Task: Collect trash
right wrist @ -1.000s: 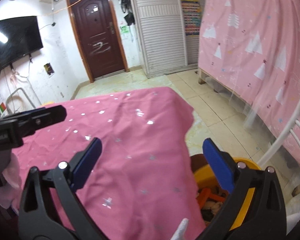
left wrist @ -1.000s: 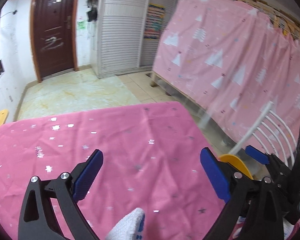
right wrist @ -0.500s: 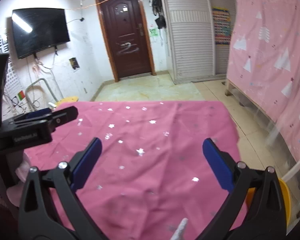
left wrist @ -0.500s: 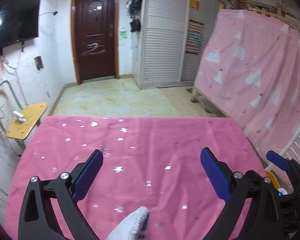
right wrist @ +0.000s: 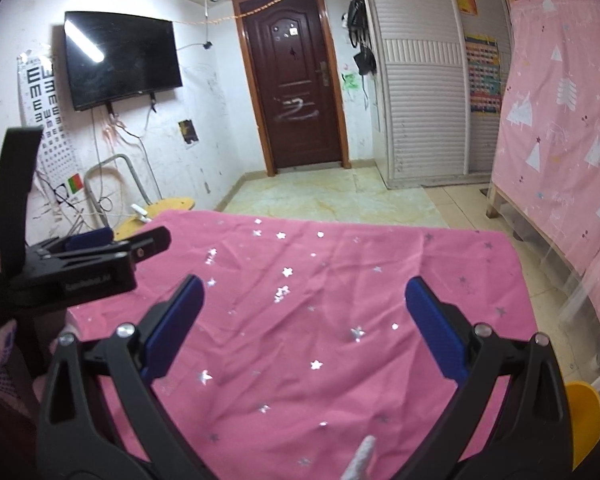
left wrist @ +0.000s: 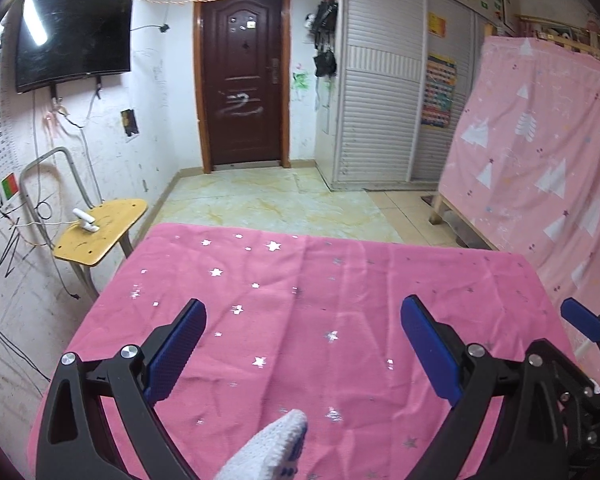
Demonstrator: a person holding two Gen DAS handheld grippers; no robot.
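In the left wrist view, the left gripper (left wrist: 303,350) is hovering over the pink star-printed tablecloth (left wrist: 340,280), its blue-padded jaws standing wide apart and gripping nothing. A white knit-gloved fingertip (left wrist: 276,450) is poking up at the bottom edge.

In the right wrist view, the right gripper (right wrist: 305,326) is likewise gaping wide and carrying nothing above the same cloth. The yellow plastic trash bin (right wrist: 584,420) is sitting on the floor just beside the table's right edge; what it is holding cannot be told.
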